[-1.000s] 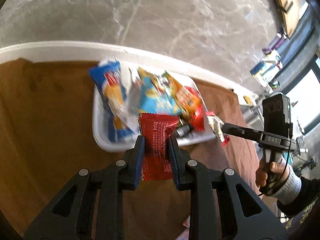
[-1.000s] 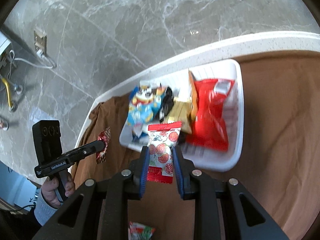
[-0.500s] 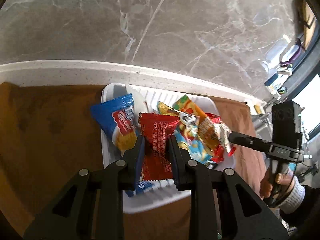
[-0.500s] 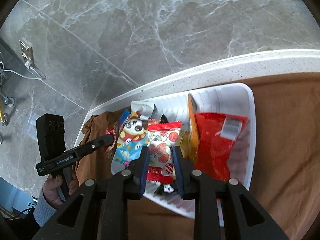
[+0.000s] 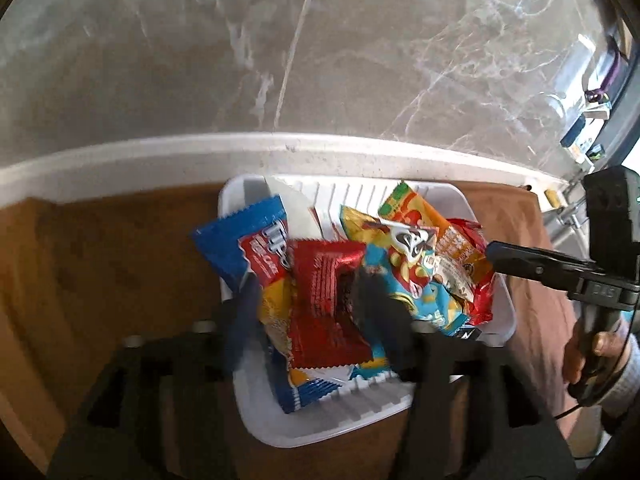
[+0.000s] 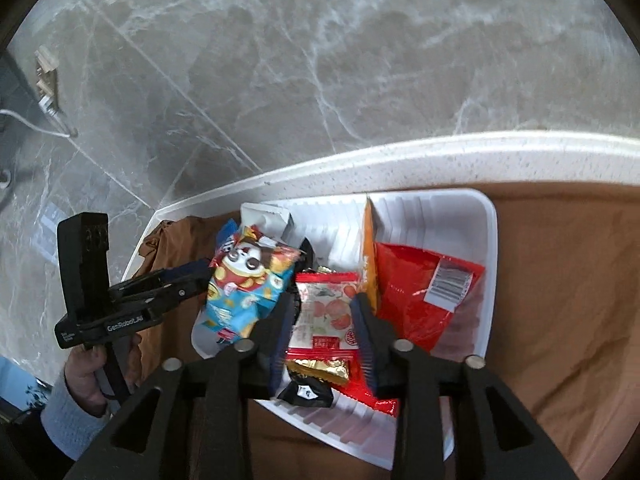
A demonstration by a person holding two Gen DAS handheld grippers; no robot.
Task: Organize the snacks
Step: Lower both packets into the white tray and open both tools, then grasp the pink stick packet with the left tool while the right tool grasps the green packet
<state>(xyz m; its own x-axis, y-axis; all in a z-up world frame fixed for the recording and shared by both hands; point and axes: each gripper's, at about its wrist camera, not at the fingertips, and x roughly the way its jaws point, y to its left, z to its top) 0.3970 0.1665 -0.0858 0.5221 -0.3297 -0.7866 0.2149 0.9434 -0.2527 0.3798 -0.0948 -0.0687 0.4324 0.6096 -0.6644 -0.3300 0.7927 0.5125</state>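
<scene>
Left claw [image 5: 312,312] is spread wide, blurred, its fingers clear of the red packet [image 5: 326,304], which lies on the pile in the white tray [image 5: 320,428]. Right claw [image 6: 322,330] has its fingers parted too, either side of the white-and-red candy packet [image 6: 326,314] resting on the tray's heap. Beside them sit a blue wafer bag [image 5: 240,244], a panda snack bag [image 6: 248,280] and a big red pouch [image 6: 420,300]. The tray rests on the brown cloth [image 6: 560,300] at the bench's far edge.

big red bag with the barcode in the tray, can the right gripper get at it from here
Probably yes: the red bag lies uncovered just right of the open right gripper, though the white-and-red packet sits between its fingers.
</scene>
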